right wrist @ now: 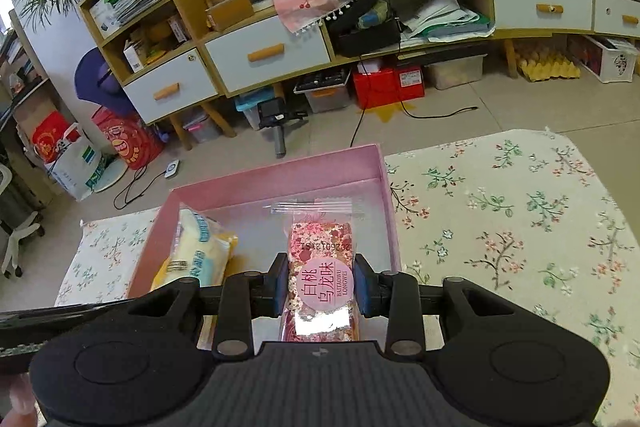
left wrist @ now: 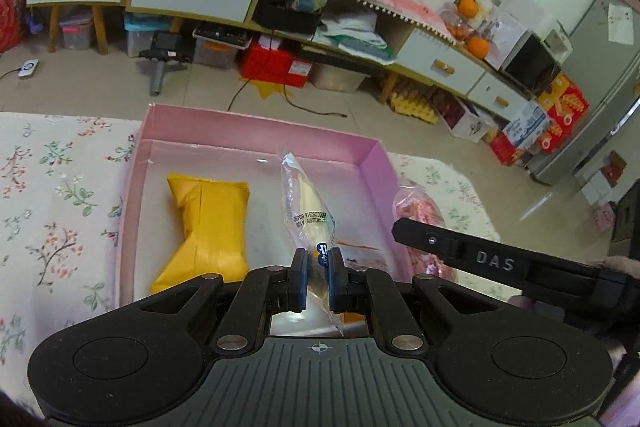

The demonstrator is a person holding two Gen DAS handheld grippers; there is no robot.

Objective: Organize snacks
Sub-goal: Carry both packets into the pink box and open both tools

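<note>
A pink box [left wrist: 372,163] [right wrist: 280,171] stands open on the flowered tablecloth [left wrist: 60,195] [right wrist: 520,227]. Inside it lies a yellow snack packet [left wrist: 204,227]. My left gripper [left wrist: 318,281] is shut on a clear-wrapped cream snack [left wrist: 306,203], held above the box's middle. That snack [right wrist: 200,247] also shows in the right wrist view at the box's left. My right gripper [right wrist: 320,285] is shut on a pink speckled snack bar [right wrist: 322,267] with a round pink label, over the box's right half. The right gripper's side [left wrist: 500,263] crosses the left wrist view, with the pink snack [left wrist: 420,211] beyond it.
Beyond the table lies tiled floor [right wrist: 460,107] with cables, storage bins and a red box [left wrist: 276,63]. A long low cabinet [right wrist: 272,55] with white drawers runs along the wall. A grey fridge [left wrist: 604,75] stands at the far right.
</note>
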